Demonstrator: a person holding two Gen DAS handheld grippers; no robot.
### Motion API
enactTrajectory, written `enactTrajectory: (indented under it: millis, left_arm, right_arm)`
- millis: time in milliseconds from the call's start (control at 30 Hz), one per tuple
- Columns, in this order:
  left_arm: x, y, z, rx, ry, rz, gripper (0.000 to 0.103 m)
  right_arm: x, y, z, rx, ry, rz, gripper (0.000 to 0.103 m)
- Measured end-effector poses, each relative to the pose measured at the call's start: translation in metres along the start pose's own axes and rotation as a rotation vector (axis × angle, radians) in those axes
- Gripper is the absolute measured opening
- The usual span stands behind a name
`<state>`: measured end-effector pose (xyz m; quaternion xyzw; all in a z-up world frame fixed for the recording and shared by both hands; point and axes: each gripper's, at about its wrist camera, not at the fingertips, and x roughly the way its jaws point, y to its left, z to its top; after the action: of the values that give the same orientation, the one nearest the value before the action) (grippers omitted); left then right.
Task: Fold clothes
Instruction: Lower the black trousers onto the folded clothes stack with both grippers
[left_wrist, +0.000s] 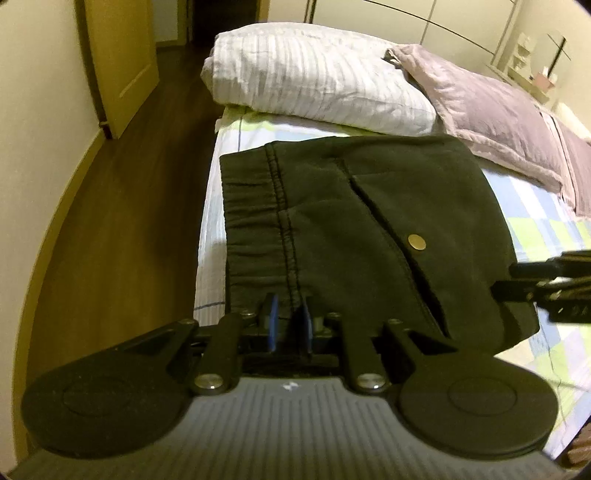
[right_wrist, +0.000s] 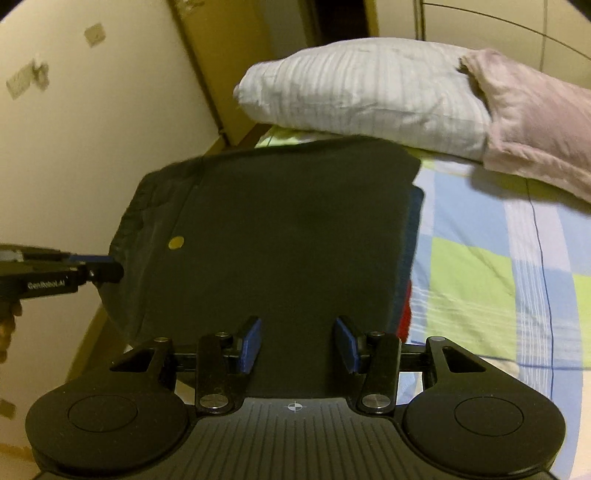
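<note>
A folded pair of dark pants with a brass button lies on the bed, waistband to the left. My left gripper is nearly closed on the near edge of the pants at a seam. In the right wrist view the pants fill the middle, and my right gripper is open with its blue pads either side of the near edge. The left gripper shows at the left of that view, at the waistband. The right gripper shows at the right of the left wrist view.
A checked sheet covers the bed. A white striped pillow and a mauve pillow lie just beyond the pants. Blue and red fabric lies under the pants' right edge. The bed edge and wooden floor are left.
</note>
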<state>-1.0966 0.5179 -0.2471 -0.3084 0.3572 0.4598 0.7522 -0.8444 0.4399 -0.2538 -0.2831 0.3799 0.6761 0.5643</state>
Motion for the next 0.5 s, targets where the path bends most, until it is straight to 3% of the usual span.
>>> enactTrajectory:
  millis: [300, 500]
  left_arm:
    - [0.017, 0.009, -0.002, -0.019, -0.002, 0.017, 0.015]
    - [0.014, -0.001, 0.000, 0.008, 0.008, 0.045, 0.015]
  right_arm:
    - [0.025, 0.026, 0.005, -0.078, 0.051, -0.043, 0.049]
    - [0.029, 0.023, 0.000, -0.072, 0.052, -0.033, 0.049]
